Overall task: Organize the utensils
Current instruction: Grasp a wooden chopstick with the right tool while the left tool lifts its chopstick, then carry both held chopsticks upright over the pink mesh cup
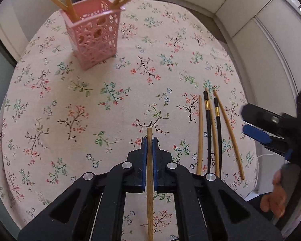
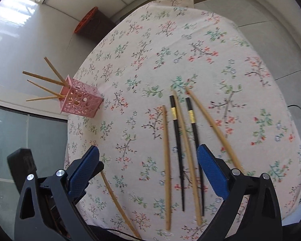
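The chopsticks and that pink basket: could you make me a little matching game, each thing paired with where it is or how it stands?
Things:
1. pink basket
2. left gripper
3. right gripper
4. black chopsticks

States:
A. lying on the cloth among bamboo chopsticks
B. shut on one bamboo chopstick
C. jaws wide apart, nothing between the pads
D. standing upright with four bamboo chopsticks in it

Pairs: 1-D, 2-B, 3-C, 4-A

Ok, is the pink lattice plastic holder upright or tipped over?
Upright. The pink lattice holder stands on its base on the floral tablecloth, open top up, with four wooden chopsticks leaning out of it.
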The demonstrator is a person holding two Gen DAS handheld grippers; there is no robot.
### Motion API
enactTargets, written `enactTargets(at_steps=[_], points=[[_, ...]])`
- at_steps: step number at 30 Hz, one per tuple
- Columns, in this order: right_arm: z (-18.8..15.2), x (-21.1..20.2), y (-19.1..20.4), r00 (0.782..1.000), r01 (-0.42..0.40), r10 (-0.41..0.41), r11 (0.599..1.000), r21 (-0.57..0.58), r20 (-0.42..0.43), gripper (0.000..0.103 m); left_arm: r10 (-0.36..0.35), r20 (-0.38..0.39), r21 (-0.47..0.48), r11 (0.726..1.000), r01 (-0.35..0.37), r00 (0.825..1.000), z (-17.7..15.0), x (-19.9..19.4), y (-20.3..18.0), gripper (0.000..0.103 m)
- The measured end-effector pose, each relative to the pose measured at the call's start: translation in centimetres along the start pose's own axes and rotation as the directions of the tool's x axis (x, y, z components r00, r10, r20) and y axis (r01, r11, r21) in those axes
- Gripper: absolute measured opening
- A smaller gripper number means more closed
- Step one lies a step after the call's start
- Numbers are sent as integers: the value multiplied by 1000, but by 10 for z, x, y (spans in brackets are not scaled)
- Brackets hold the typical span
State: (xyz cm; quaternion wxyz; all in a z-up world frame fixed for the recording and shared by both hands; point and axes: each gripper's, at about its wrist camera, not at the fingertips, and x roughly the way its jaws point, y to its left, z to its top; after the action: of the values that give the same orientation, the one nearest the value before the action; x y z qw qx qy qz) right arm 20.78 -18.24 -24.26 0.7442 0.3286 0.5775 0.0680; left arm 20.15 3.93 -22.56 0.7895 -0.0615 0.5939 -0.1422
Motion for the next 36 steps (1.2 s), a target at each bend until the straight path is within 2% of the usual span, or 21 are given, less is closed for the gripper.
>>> enactTargets(at_steps=[3,5,10,12,18,21,22,24,25,26,28,31,34,36], points=[[9,23,6,999,2,-2,1000,3,-48,66,-20,47,-5,1000,21,999,-5,-19,8,4],[14,34,10,997,43,-43,999,-13,-58,60,-39,65,-12,999,40,997,-2,-26,10,4],[18,56,20,985,155,-160,985,-77,-67,54,-73,93,-15,997,75,993,0,-26,19,4],[19,65,23,980,173,-181,981,-90,-86,53,-84,98,-8,996,85,992,1,-26,21,4],[19,82,32,953,284,-295,949,-136,-74,45,-85,147,-18,996,89,986,-1,-37,30,4],[19,82,31,955,278,-288,953,-117,-75,43,-88,167,-20,996,92,982,-1,-44,32,4],[18,84,32,948,300,-311,945,-133,-66,41,-85,175,-22,996,91,981,-2,-46,32,4],[16,86,36,924,372,-382,908,-192,-16,17,-81,187,-28,996,88,979,-3,-49,32,4],[13,87,37,910,410,-414,889,-205,23,10,-79,195,-31,996,87,978,-3,-51,32,4],[10,85,36,909,414,-413,886,-209,49,6,-76,202,-30,996,83,976,-3,-53,31,4],[2,84,38,910,414,-403,885,-213,95,6,-59,223,-32,997,67,973,-3,-59,29,4],[-9,67,34,949,308,-287,933,-188,131,5,-47,256,-39,998,59,966,-6,-74,29,4],[-27,31,44,964,225,-183,949,-220,195,5,-32,295,-37,998,45,955,-10,-93,28,4],[-40,4,55,965,186,-128,949,-255,227,5,-25,319,-34,999,38,947,-12,-107,28,4]])
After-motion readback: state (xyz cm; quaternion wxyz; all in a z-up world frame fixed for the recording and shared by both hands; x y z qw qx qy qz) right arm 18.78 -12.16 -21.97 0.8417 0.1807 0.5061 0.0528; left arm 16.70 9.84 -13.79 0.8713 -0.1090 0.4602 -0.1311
